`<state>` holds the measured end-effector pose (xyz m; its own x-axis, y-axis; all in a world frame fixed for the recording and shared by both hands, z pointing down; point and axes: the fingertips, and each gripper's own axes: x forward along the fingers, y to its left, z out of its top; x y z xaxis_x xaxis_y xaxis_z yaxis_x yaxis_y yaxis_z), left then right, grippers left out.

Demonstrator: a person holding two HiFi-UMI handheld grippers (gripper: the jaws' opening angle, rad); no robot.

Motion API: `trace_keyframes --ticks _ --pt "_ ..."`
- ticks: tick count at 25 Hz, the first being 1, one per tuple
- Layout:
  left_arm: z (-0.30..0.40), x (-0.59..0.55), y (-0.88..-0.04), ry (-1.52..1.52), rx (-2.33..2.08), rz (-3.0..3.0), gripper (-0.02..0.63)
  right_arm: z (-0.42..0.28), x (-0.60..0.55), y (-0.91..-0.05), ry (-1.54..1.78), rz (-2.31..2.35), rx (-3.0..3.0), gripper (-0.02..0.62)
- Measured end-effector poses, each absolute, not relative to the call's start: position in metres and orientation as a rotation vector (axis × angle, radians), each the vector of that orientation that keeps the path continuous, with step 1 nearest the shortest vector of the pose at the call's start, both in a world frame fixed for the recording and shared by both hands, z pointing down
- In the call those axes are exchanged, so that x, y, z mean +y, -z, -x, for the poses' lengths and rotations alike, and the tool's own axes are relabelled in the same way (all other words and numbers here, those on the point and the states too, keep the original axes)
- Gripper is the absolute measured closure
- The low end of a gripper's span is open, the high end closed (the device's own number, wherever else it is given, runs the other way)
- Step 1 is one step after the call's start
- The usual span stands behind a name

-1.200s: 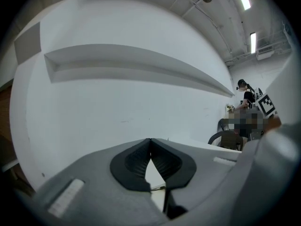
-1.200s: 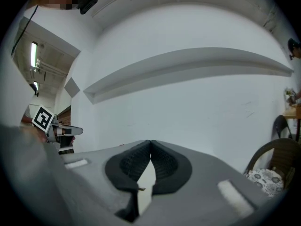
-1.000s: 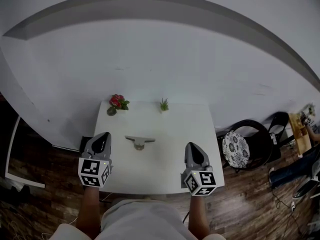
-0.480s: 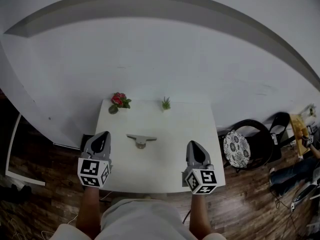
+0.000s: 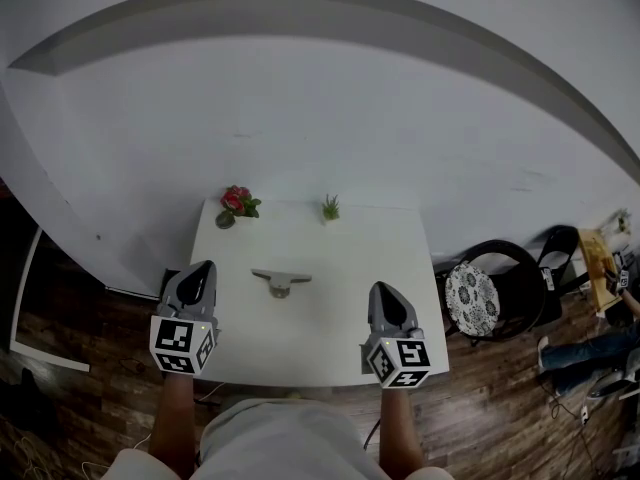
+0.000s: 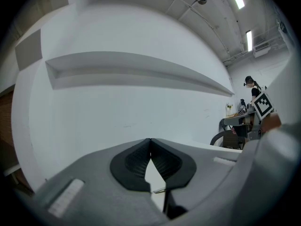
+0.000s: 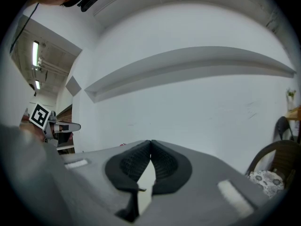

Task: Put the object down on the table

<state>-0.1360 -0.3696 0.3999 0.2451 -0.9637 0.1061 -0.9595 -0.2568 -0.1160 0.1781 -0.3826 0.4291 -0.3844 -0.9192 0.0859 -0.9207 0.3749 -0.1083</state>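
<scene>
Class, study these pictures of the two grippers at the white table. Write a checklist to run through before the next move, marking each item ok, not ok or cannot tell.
1. Left gripper holds nothing, jaws together: ok.
2. Right gripper holds nothing, jaws together: ok.
3. Grey T-shaped object lies on the white table, apart from both grippers: ok.
4. Red flower and small green plant stand at the far edge, away from the object: ok.
5. Jaws open for a new grasp: not ok, both shut.
6. Object lies flat and steady: cannot tell, too small.
</scene>
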Motion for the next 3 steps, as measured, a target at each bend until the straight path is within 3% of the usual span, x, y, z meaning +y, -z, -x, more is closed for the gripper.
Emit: trace_keyframes --ticks 3 --pt "0.1361 -0.3715 -0.3999 0.244 1.898 2.452 0.597 -0.1782 -0.3857 -0.4287 -0.216 -1.736 -2.600 0.592"
